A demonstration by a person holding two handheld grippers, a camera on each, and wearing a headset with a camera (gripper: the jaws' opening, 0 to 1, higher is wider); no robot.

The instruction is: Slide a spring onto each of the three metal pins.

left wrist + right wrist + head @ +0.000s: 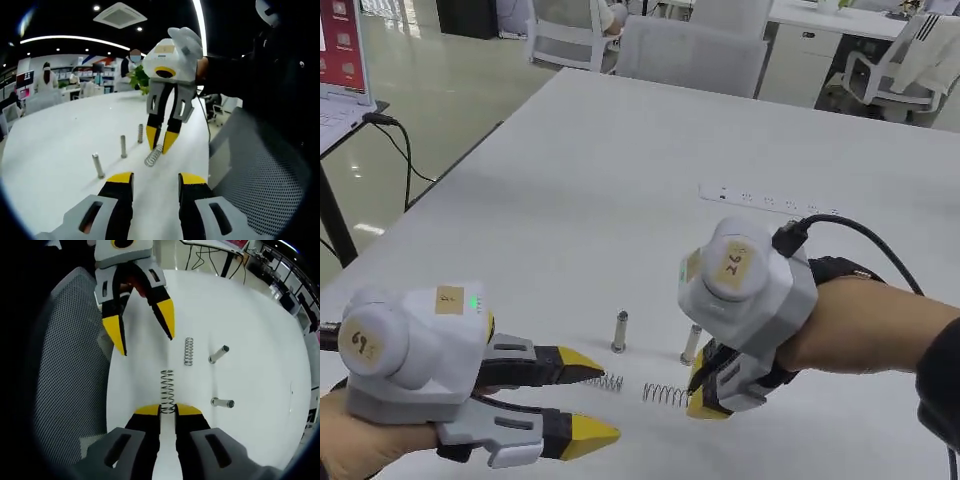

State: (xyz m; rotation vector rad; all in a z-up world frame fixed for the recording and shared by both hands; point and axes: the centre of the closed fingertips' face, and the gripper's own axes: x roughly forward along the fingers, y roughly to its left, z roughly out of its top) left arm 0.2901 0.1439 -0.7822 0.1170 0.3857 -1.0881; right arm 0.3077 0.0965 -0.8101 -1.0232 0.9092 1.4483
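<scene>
— So, what did the right gripper have hold of?
— I saw its 2 yellow-tipped jaws pinched nearly closed on 1 end of a thin wire held spring. The open coils stuck straight out ahead of the jaws, low over the smooth white tabletop. I couldn't tell whether they touched it.
— And the left gripper?
— Spread wide, nothing between its jaws. It faced the right gripper, tips near the held spring's free end.
— Where were the pins?
— I counted 3 from the left gripper view, all short, polished metal cylinders standing upright in a row. The near pin and the middle pin were bare, the middle pin just beside the right gripper. The far pin looked ribbed, but it was too small for me to say whether a spring sat on it.
— Any other springs?
— 1 loose spring, tightly coiled, lay flat on the table between the left gripper's tips and the near pin.
</scene>
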